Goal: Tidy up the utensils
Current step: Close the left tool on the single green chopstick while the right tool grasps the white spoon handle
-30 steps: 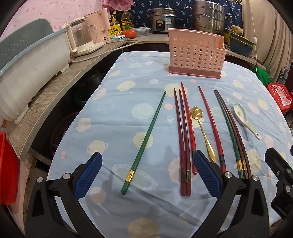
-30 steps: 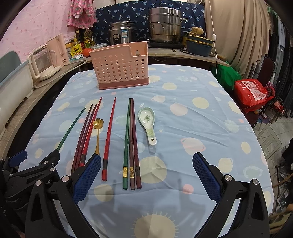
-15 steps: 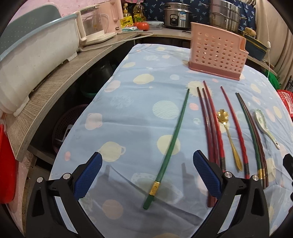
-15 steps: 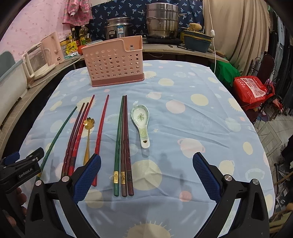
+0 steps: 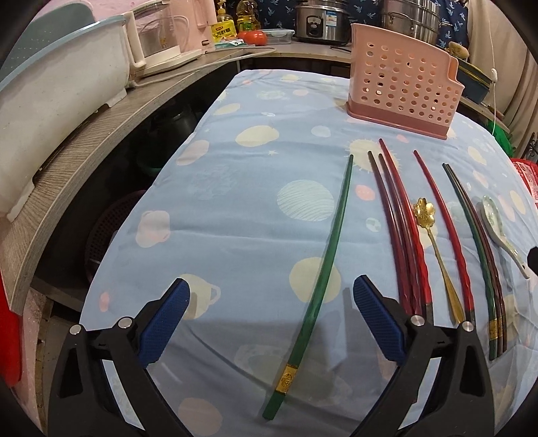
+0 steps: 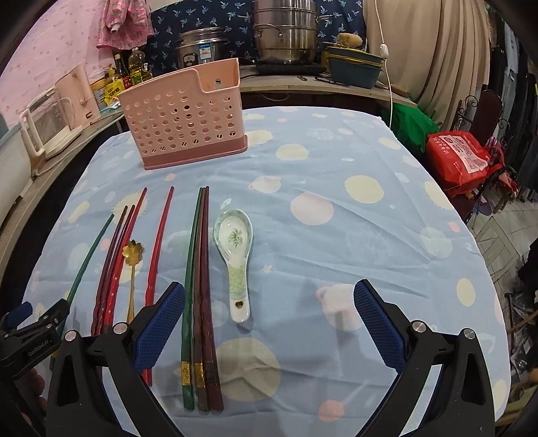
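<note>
- Green chopstick (image 5: 322, 269) lies alone on the blue cloth (image 5: 235, 188), running from the bottom middle of the frame up toward the pink basket (image 5: 401, 90).
- Left gripper (image 5: 270, 322) is wide apart, empty, with the chopstick's thick end between its fingers.
- Red chopsticks (image 5: 400, 228) lie just beside it, to the right.
- Right gripper (image 6: 269, 322) is apart too, near the white spoon (image 6: 235, 255).

- Home kitchen, lived-in and crowded.
- Counter (image 5: 101, 127) along the wall: rice cooker (image 6: 201, 48), stacked steel steamer pot (image 6: 285, 32), pink electric kettle (image 5: 168, 30), cooking oil bottles (image 6: 134, 69).
- Table under a blue planet-print cloth (image 6: 336, 208); pink utensil caddy (image 6: 188, 114) on it.
- Floral cloth (image 6: 339, 16) hung as a backdrop; red shopping bag (image 6: 460, 158) at the side.
</note>
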The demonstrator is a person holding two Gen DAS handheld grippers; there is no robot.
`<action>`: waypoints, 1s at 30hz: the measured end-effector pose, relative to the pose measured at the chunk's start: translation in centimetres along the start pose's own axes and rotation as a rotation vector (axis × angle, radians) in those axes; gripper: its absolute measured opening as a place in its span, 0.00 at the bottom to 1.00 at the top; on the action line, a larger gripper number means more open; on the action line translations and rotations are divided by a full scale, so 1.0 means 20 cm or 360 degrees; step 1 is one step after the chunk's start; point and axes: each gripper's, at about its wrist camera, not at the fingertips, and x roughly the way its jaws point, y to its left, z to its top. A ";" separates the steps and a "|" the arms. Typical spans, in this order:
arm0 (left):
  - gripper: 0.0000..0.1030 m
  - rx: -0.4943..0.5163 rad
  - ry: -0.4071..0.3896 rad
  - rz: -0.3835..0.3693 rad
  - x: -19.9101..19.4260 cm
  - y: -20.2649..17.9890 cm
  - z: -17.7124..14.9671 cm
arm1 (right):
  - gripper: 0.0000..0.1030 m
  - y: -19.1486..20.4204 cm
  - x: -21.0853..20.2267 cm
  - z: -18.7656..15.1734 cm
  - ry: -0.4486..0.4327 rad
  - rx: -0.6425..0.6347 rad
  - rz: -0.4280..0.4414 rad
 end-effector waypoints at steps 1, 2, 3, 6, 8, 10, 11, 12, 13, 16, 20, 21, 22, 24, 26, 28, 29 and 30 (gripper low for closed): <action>0.89 0.0003 0.0003 -0.0002 0.01 0.00 0.00 | 0.92 0.00 0.01 0.01 -0.0004 0.0000 0.0001; 0.89 0.0005 0.0006 -0.0004 0.01 0.00 0.00 | 0.92 0.00 0.03 0.02 -0.0006 0.0001 0.0002; 0.86 0.0004 0.0013 -0.0010 0.02 0.00 0.00 | 0.91 0.01 0.04 0.03 -0.0006 0.0001 0.0002; 0.79 -0.0009 0.0052 -0.0051 0.06 0.00 0.00 | 0.85 0.01 0.09 0.06 0.0006 0.0002 0.0010; 0.76 -0.0016 0.0059 -0.0077 0.07 0.01 0.00 | 0.80 0.01 0.12 0.07 0.0021 0.0008 0.0019; 0.73 -0.0004 0.0050 -0.0086 0.07 0.00 0.00 | 0.74 0.02 0.15 0.07 0.0035 0.0016 0.0030; 0.71 -0.0002 0.0050 -0.0099 0.07 0.00 0.00 | 0.73 0.01 0.16 0.07 0.0043 0.0022 0.0038; 0.70 -0.0001 0.0051 -0.0111 0.07 0.00 0.00 | 0.69 0.01 0.17 0.07 0.0053 0.0026 0.0042; 0.68 0.0000 0.0052 -0.0116 0.07 0.00 0.01 | 0.66 0.01 0.18 0.07 0.0061 0.0029 0.0046; 0.63 0.0011 0.0059 -0.0136 0.06 -0.01 0.00 | 0.59 0.01 0.21 0.06 0.0084 0.0033 0.0056; 0.57 0.0034 0.0069 -0.0171 0.04 0.01 -0.03 | 0.53 0.02 0.22 0.05 0.0102 0.0030 0.0070; 0.56 0.0040 0.0070 -0.0177 0.03 0.01 -0.04 | 0.50 0.02 0.22 0.05 0.0108 0.0030 0.0074; 0.54 0.0047 0.0071 -0.0182 0.02 0.01 -0.05 | 0.47 0.02 0.22 0.05 0.0110 0.0030 0.0076; 0.52 0.0061 0.0074 -0.0191 0.00 0.02 -0.07 | 0.43 0.02 0.22 0.04 0.0110 0.0027 0.0087; 0.50 0.0070 0.0075 -0.0198 -0.01 0.02 -0.09 | 0.40 0.03 0.22 0.04 0.0113 0.0019 0.0095; 0.46 0.0074 0.0076 -0.0206 -0.02 0.03 -0.10 | 0.33 0.03 0.23 0.04 0.0120 0.0013 0.0104; 0.44 0.0072 0.0077 -0.0208 -0.03 0.03 -0.11 | 0.31 0.04 0.23 0.03 0.0123 0.0011 0.0108; 0.39 0.0066 0.0078 -0.0215 -0.03 0.04 -0.11 | 0.27 0.04 0.22 0.03 0.0124 0.0009 0.0108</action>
